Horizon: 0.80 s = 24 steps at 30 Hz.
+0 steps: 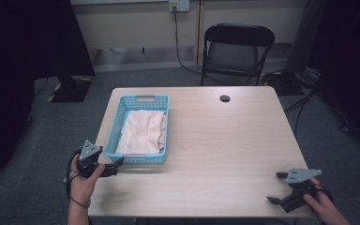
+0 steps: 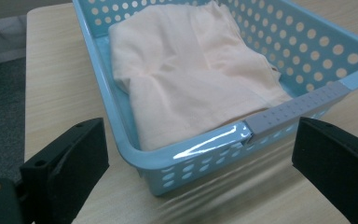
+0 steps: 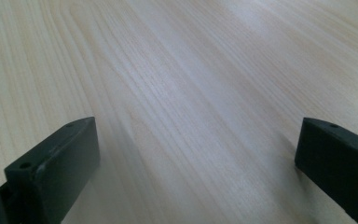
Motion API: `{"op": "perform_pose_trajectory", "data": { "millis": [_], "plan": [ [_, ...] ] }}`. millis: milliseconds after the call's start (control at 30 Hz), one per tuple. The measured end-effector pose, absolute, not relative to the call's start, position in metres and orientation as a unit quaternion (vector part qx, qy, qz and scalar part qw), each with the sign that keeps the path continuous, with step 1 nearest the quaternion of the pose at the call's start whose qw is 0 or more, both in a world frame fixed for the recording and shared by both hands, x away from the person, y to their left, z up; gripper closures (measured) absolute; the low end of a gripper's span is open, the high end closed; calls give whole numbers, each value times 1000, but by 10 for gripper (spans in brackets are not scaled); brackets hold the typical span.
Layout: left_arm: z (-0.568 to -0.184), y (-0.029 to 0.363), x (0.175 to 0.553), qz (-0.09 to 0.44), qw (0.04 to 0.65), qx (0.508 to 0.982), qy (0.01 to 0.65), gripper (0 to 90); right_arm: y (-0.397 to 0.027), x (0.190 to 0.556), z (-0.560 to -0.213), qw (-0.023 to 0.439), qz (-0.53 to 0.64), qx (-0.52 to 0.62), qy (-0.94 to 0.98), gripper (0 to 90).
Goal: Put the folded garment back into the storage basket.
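Your left gripper (image 1: 115,167) sits at the near left corner of the table (image 1: 225,150), held in your left hand (image 1: 85,180), with its jaws spread wide and nothing between them. In the left gripper view the two black jaws rise at the lower corners, and the near end of the blue basket (image 2: 196,149) lies just ahead of them, in the gap but not touched by either jaw. A grey strip (image 2: 298,108) runs along that near rim toward the right-hand jaw. Inside the basket, beyond the rim, lies a folded cream cloth (image 2: 191,70) that covers most of the floor; from above it lies flat in the basket (image 1: 141,129), which stretches away from your left gripper along the left side of the table.

Your right gripper (image 1: 276,187) rests at the near right corner, held in your right hand (image 1: 326,204), also wide open and holding nothing. In the right gripper view its jaws stand far apart at the lower corners over bare wood grain (image 3: 182,93). The basket lies well off to the left of this gripper.

Farther out, ahead of both grippers, a small dark round hole (image 1: 224,98) marks the far part of the tabletop, and a black folding chair (image 1: 236,49) stands on the grey carpet (image 1: 37,154) past the far edge.
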State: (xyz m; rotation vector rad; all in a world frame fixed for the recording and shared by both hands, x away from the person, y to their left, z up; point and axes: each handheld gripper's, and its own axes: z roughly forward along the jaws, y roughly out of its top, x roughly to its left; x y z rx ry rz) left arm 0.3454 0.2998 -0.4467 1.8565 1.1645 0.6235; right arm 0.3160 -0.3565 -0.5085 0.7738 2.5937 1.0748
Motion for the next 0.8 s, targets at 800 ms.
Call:
{"op": "perform_pose_trajectory", "data": {
  "millis": [800],
  "plan": [
    [-462, 306, 348, 238, 408, 741, 476, 31, -357, 316, -509, 114, 367, 264, 885, 0]
  ]
}}
